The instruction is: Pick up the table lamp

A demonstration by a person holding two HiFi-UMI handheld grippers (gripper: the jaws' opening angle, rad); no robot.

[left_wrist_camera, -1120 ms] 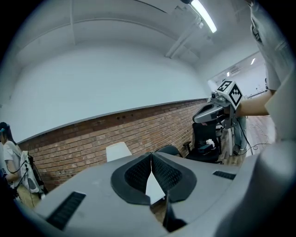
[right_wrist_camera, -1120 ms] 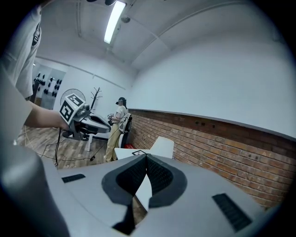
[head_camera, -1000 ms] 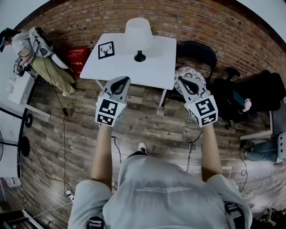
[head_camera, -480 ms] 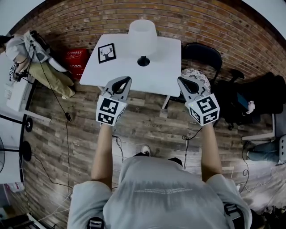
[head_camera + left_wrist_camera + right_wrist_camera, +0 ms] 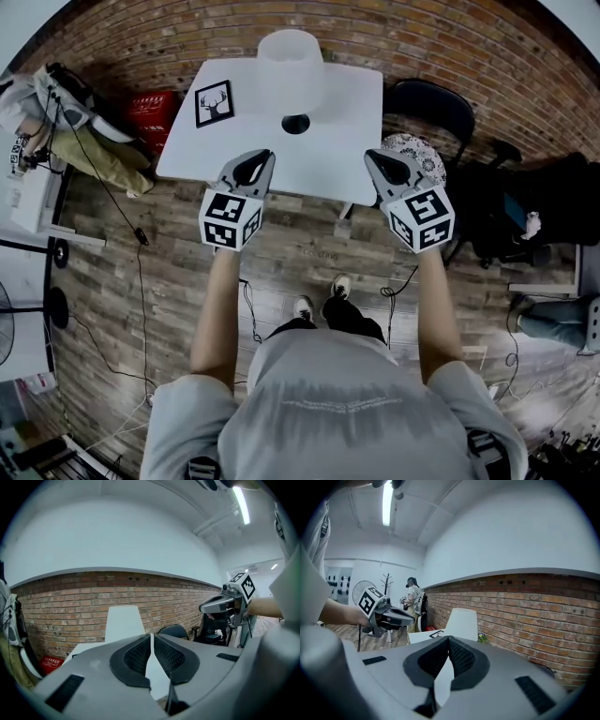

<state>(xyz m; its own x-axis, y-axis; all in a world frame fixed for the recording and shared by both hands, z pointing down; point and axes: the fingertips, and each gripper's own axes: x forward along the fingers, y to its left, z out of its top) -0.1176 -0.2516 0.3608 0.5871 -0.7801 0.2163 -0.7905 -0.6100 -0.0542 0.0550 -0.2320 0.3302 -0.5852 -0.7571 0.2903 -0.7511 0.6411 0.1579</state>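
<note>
The table lamp has a white shade (image 5: pixel 291 56) and a small black base (image 5: pixel 295 123). It stands at the back middle of a white table (image 5: pixel 352 103). My left gripper (image 5: pixel 257 161) hovers at the table's near edge, left of the lamp base. My right gripper (image 5: pixel 378 161) hovers at the near right edge. Both are short of the lamp and hold nothing. In the left gripper view the jaws (image 5: pixel 151 635) meet, with the shade (image 5: pixel 123 623) beyond them. In the right gripper view the jaws (image 5: pixel 449 638) are also closed, and the shade (image 5: pixel 462 619) is ahead.
A framed deer picture (image 5: pixel 214 103) lies on the table left of the lamp. A black chair (image 5: pixel 431 105) and a round patterned seat (image 5: pixel 414 150) stand to the right. A red crate (image 5: pixel 152 111) sits to the left, against the brick wall (image 5: pixel 394 37). Cables cross the wood floor (image 5: pixel 131 234).
Both grippers have advanced together towards the table, from over the floor to its near edge. The table and lamp now look closer, and the person's feet have stepped forward.
</note>
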